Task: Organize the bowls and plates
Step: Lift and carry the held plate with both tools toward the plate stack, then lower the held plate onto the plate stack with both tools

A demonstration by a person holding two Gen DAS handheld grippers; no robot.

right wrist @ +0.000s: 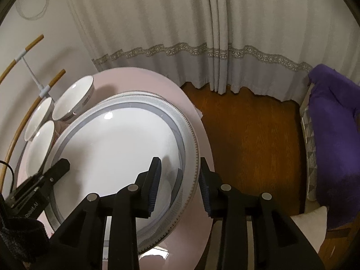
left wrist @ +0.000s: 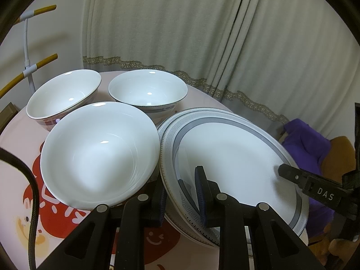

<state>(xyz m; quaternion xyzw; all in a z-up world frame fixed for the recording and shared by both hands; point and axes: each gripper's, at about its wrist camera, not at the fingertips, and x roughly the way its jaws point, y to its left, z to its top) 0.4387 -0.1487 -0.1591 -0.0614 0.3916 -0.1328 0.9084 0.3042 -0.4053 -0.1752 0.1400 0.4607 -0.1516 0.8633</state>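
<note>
Cream curtains (left wrist: 180, 33) with a lace band hang behind a round pink desk (right wrist: 200, 135) printed with a red cartoon pattern. Near its right edge lies the stack of white round plates with a grey key-pattern rim (left wrist: 236, 157); at least two rims show, nested fairly evenly. The left gripper (left wrist: 180, 193) straddles the stack's near-left rim, one finger over the top plate and one outside, its jaws narrowed but with a gap visible, so not clamped. The right gripper (right wrist: 180, 186) brackets the opposite rim the same way, jaws parted around the edge. Just left of the plates sit three white ceramic bowls: a plain one (left wrist: 99, 155) nearest, almost touching the stack, a blue-banded one (left wrist: 148, 91) and a red-banded one (left wrist: 63, 94) behind, all apart and unstacked. Beyond the desk are brown wooden floor (right wrist: 247, 139), purple cloth (right wrist: 333, 135) and a bamboo-and-white rack (left wrist: 29, 67). By my judgement the plates are gathered; the bowls remain to be nested.
</note>
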